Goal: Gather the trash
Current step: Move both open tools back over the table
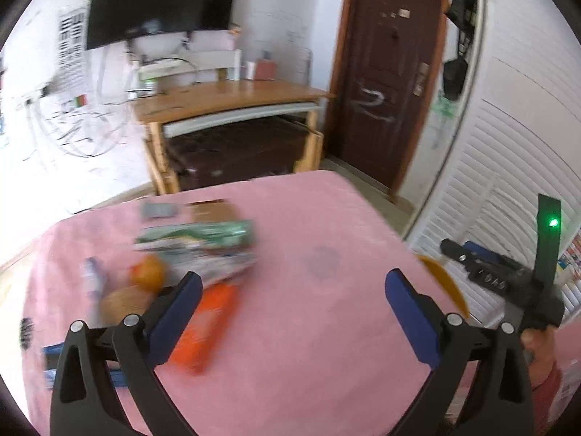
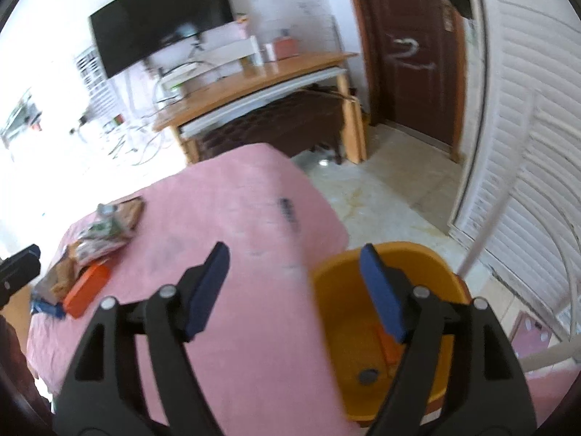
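Observation:
A pile of trash lies on the left of the pink table (image 1: 308, 225): a green wrapper (image 1: 196, 234), an orange box (image 1: 207, 327), a round orange fruit (image 1: 147, 272) and a blue wrapper (image 1: 51, 359). My left gripper (image 1: 290, 305) hovers open just right of the pile, with nothing between its fingers. My right gripper (image 2: 294, 290) stands open and empty above the table's right edge, partly over an orange bin (image 2: 334, 327). An orange piece (image 2: 386, 345) lies inside the bin. In the right wrist view the pile (image 2: 101, 236) and orange box (image 2: 87, 287) sit far left.
Behind the table stand a wooden desk (image 1: 232, 98), a wall-mounted TV (image 1: 159, 0) and a brown door (image 1: 385, 72). White louvred doors (image 2: 526, 145) run along the right. Pale floor tiles (image 2: 385, 189) lie between the table and the door. A hand (image 1: 541, 348) holds the right gripper.

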The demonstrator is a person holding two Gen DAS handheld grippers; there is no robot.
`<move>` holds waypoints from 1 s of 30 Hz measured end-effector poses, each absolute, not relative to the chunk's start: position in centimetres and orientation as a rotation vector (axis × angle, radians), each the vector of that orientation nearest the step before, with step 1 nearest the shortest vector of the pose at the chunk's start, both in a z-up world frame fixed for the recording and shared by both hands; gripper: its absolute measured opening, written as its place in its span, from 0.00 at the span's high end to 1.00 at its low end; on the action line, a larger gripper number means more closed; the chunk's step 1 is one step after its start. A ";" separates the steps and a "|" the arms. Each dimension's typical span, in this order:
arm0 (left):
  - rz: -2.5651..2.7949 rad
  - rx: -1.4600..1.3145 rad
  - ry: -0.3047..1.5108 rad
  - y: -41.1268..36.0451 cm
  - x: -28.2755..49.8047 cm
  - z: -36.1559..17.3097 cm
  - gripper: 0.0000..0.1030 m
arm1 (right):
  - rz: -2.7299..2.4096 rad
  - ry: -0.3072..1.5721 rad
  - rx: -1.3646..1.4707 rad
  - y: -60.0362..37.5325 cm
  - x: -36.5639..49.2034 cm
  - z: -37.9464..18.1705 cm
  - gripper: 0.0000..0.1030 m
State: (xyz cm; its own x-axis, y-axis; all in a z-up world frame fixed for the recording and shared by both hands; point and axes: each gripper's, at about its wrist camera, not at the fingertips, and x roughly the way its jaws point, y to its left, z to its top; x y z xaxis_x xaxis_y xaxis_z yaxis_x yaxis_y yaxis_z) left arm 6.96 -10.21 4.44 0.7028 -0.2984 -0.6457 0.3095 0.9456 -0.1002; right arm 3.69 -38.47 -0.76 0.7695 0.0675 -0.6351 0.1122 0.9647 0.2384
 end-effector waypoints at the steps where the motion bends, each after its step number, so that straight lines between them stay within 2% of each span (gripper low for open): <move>1: -0.326 0.031 0.707 -8.7 6.6 4.6 0.07 | -0.011 0.694 0.261 -37.7 3.8 -0.4 0.30; 5: -0.285 0.119 0.673 -3.7 5.2 5.1 0.07 | 0.076 0.696 0.222 -34.0 4.3 0.5 0.24; 13: -0.242 0.198 0.672 2.7 4.0 4.0 0.07 | 0.234 0.732 0.132 -25.4 5.2 1.1 0.23; 22: -0.280 0.292 0.690 5.1 4.4 1.4 0.07 | 0.323 0.790 0.005 -17.6 5.7 0.5 0.23; 30: -0.374 0.260 0.735 6.9 6.0 -1.1 0.07 | 0.341 0.843 -0.104 -12.1 5.8 -1.3 0.23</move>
